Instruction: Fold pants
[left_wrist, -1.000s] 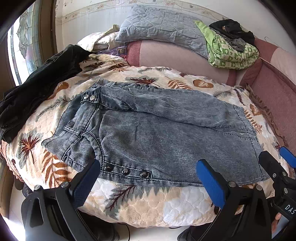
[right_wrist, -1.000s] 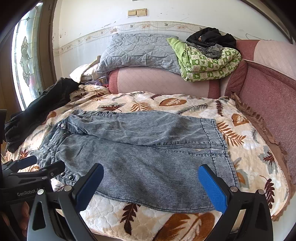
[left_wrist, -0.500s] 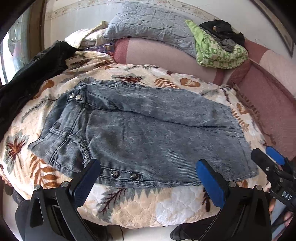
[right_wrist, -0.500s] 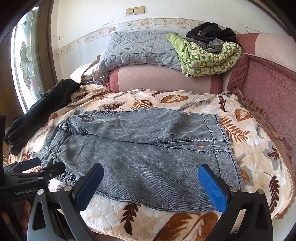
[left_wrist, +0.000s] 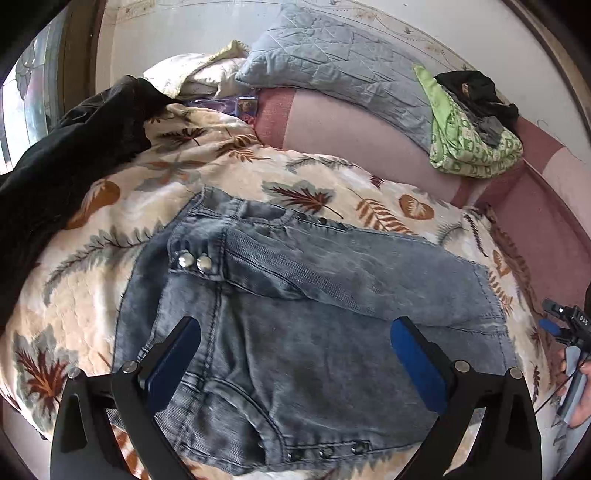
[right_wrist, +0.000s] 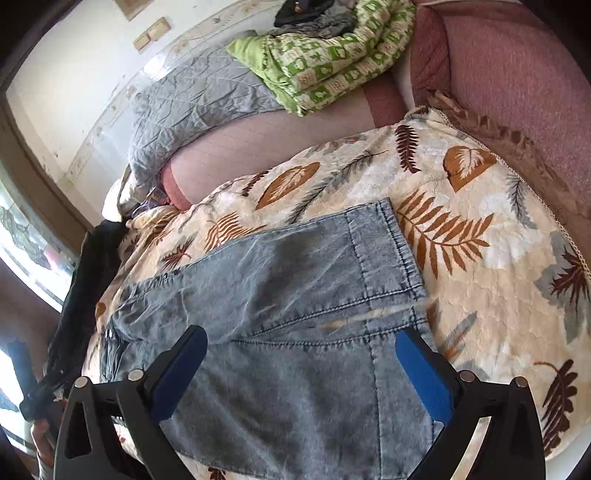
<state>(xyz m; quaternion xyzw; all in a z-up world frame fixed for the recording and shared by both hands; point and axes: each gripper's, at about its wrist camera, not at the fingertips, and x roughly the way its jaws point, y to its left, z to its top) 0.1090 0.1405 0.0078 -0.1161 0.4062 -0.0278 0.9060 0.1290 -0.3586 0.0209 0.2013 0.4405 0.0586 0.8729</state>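
Grey-blue denim pants (left_wrist: 314, 314) lie flat on the leaf-print quilt (left_wrist: 110, 229), waist to the left, leg hems to the right (right_wrist: 388, 258). My left gripper (left_wrist: 295, 354) is open, its blue pads spread above the waist and hip area, holding nothing. My right gripper (right_wrist: 299, 369) is open above the lower legs near the hems, holding nothing. The right gripper also shows at the right edge of the left wrist view (left_wrist: 565, 325).
A black jacket (left_wrist: 74, 147) lies on the quilt's left side. A grey quilted pillow (left_wrist: 332, 74), a green patterned blanket (left_wrist: 472, 147) and dark clothes sit on the pink sofa back (left_wrist: 351, 140). A sofa arm (right_wrist: 517, 92) borders the right.
Both grippers have moved forward and down over the pants, the left toward the waist, the right toward the leg hems. Both stay open. The pants have not moved.
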